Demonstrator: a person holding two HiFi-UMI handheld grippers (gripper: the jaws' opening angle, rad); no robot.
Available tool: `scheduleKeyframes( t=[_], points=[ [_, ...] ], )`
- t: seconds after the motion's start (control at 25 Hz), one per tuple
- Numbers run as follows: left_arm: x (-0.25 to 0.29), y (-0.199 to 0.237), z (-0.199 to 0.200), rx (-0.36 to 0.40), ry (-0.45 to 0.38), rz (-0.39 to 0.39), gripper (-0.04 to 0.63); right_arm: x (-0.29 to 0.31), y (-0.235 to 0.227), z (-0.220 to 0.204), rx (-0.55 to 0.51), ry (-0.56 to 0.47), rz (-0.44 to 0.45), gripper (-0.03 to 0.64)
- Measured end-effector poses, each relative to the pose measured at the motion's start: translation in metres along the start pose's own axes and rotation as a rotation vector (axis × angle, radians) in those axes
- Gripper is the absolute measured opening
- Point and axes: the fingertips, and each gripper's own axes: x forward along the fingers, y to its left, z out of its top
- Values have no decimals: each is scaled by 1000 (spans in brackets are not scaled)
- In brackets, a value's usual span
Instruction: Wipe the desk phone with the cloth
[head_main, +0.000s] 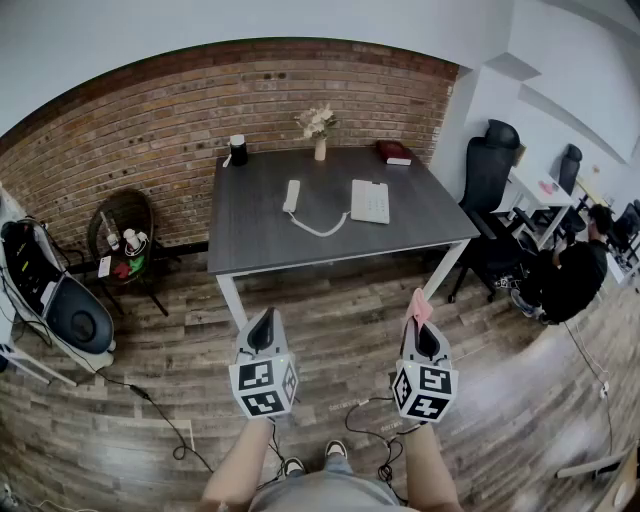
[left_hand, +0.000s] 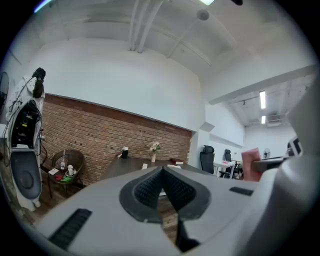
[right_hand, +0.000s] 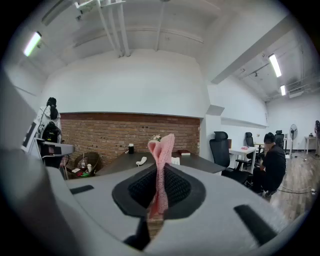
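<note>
On the bench (head_main: 270, 235) well ahead of you, the phone (head_main: 370, 201) lies flat. Its handset (head_main: 291, 195) rests off to its left, joined by a cord (head_main: 318, 232). Your right gripper (head_main: 421, 322) has its jaws closed on the pink cloth (right_hand: 161, 165), which stands up between them and hides much of the phone in that gripper's view. Your left gripper (left_hand: 161, 172) has its jaws pressed together with nothing between them. In its view the phone is too small to make out.

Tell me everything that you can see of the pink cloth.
The pink knitted-looking cloth is folded into a narrow upright strip, clamped between the jaws of the right gripper. Its rounded top stands above the jaw tips. It touches only that gripper and is not yet at the dark grey table.
</note>
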Motion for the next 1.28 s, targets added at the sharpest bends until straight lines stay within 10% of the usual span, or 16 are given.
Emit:
scheduleKeyframes(
  t=[1.28],
  points=[
    [99,-77,-10,29,-2,70,5,96,-96,-7,66,11,110,21]
  ],
)
